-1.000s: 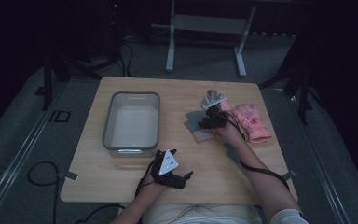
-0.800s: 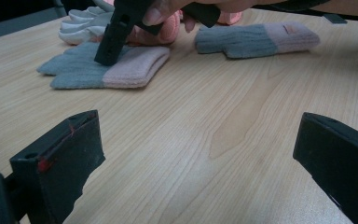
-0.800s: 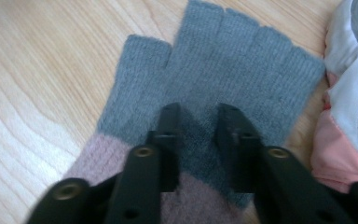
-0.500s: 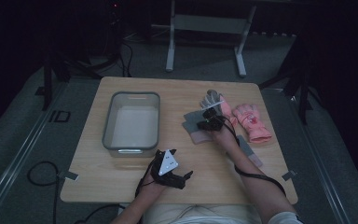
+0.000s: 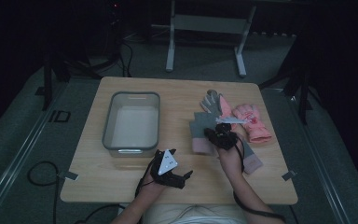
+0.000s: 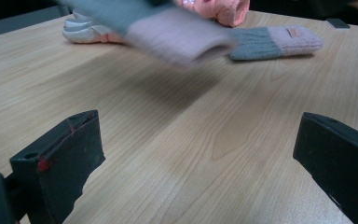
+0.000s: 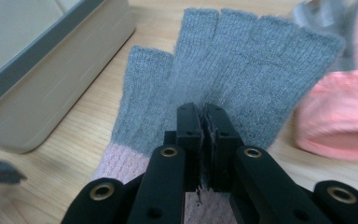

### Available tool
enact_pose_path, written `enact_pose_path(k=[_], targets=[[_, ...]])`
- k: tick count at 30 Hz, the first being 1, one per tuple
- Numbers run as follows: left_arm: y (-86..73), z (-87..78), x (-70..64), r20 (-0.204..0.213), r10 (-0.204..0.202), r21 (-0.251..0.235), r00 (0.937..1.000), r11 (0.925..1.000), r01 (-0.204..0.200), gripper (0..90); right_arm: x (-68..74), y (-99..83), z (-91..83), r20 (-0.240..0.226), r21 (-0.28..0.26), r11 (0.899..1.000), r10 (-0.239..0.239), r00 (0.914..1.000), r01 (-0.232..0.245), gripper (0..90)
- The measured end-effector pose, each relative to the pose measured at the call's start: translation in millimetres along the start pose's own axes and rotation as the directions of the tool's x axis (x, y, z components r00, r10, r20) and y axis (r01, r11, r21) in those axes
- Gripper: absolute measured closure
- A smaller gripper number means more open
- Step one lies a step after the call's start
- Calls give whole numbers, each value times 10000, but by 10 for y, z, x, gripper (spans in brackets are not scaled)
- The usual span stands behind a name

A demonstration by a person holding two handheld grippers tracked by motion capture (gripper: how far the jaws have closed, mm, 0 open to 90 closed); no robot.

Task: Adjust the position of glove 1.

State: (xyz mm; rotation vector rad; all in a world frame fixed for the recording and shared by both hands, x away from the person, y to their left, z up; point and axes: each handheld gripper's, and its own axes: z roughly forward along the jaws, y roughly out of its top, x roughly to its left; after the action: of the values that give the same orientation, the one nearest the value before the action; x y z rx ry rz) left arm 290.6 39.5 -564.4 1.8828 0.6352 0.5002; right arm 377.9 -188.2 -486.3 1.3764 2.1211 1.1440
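Right gripper (image 7: 204,112) clamps grey glove (image 7: 242,70); left gripper (image 6: 200,154) wide; no readable writing.

the right gripper (image 5: 220,136), jaws pinched on the grey glove (image 7: 233,70), has drawn back from the far right of the table toward the person and slightly toward the tray side. the glove has come with it: earlier it lay flat beside the pink mitten (image 5: 253,122); now it is lifted and hangs blurred over the wood in the left gripper view, its pink cuff (image 6: 186,39) foremost. its mate (image 6: 272,41), previously under the hand, now lies exposed.
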Motion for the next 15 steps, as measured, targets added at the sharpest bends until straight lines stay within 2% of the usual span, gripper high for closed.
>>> enact_pose_path(k=[2, 3, 5, 9, 11, 13, 15], targets=[[0, -1, 3, 8, -21, 3, 10000, 10000, 21, 10, 23, -42, -55, 63, -100, 9999, 52, 10000, -51, 858], [0, -2, 6, -8, -39, 5, 10000, 10000, 39, 10, 62, -132, -138, -121, 11, 9997, 250, 9996, -249, 858], [0, -2, 3, -4, -15, -2, 10000, 10000, 15, 10, 88, -203, -161, -119, 148, 9993, 334, 9994, -333, 857], [0, -1, -6, -13, 50, -9, 10000, 10000, -50, 10, 108, -359, -111, 2, 546, 9974, 471, 9989, -471, 857], [0, -1, -3, -3, 24, -4, 10000, 10000, -24, 10, 127, -433, -66, 81, 805, 9962, 321, 9995, -326, 857], [0, 0, 0, -16, -13, -2, 10000, 10000, 13, 10, 146, -498, -21, -58, 985, 9941, 462, 9989, -454, 857], [0, 0, -1, -16, -4, -2, 10000, 10000, 4, 10, 176, -544, 28, -129, 1175, 9924, 381, 9992, -363, 856]])
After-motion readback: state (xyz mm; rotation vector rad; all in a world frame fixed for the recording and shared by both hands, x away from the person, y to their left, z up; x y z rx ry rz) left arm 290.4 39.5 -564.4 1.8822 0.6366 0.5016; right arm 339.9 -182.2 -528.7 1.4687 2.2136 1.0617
